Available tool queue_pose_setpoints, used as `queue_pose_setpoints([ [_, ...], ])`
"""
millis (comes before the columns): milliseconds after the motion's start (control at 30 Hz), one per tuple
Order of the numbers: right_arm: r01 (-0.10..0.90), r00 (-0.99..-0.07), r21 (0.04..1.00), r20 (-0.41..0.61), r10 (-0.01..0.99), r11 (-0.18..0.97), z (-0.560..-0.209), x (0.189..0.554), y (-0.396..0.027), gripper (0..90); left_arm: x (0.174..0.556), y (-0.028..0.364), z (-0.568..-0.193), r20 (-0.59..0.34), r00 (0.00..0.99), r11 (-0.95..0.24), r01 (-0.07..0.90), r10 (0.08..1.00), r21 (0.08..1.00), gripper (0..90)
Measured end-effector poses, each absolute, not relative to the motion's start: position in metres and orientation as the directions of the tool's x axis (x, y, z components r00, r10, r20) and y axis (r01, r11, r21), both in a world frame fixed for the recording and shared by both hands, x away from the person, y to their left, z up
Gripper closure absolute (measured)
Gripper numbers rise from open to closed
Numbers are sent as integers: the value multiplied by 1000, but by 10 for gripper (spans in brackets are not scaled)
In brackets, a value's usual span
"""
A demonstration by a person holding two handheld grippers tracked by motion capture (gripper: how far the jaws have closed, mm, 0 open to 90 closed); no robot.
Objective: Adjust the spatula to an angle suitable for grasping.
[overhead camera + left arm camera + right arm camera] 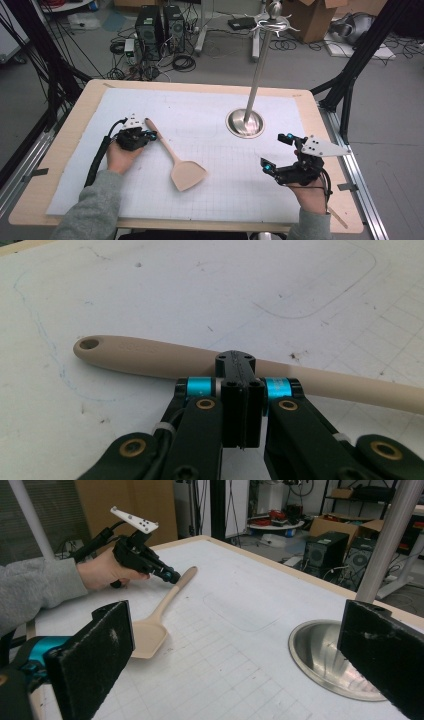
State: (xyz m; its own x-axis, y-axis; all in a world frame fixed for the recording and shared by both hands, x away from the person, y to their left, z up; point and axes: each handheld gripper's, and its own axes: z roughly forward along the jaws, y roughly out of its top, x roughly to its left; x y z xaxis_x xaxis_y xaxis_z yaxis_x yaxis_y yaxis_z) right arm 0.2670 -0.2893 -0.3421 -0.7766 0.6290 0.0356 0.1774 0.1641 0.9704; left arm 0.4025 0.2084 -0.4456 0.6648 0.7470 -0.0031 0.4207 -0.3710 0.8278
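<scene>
A beige wooden spatula (186, 174) lies flat on the white gridded mat (225, 165), blade toward me, handle pointing away and left. My left gripper (151, 134) is shut, jaws pressed together with nothing between them. Its tip (235, 360) sits at the spatula handle (140, 352), partway along from the hole end; whether it touches I cannot tell. The right gripper view shows the left gripper (167, 575) with its tip at the spatula (150, 632). My right gripper (276, 151) rests open at the mat's right side, its pads (95, 655) wide apart around nothing.
A steel stand with a round base (245, 123) and a tall pole topped by hooks (272, 22) rises at the mat's far right; its base (320, 655) lies just ahead of the right gripper. The wooden table edge (60, 150) frames the mat. Computers and cables lie on the floor beyond.
</scene>
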Motion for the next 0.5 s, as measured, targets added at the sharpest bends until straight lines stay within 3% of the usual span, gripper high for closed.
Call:
queue_pose_setpoints([
  [500, 179, -775, 971, 40, 631, 158, -343, 267, -291, 8, 413, 195, -447, 10, 675, -388, 412, 738, 824, 897],
])
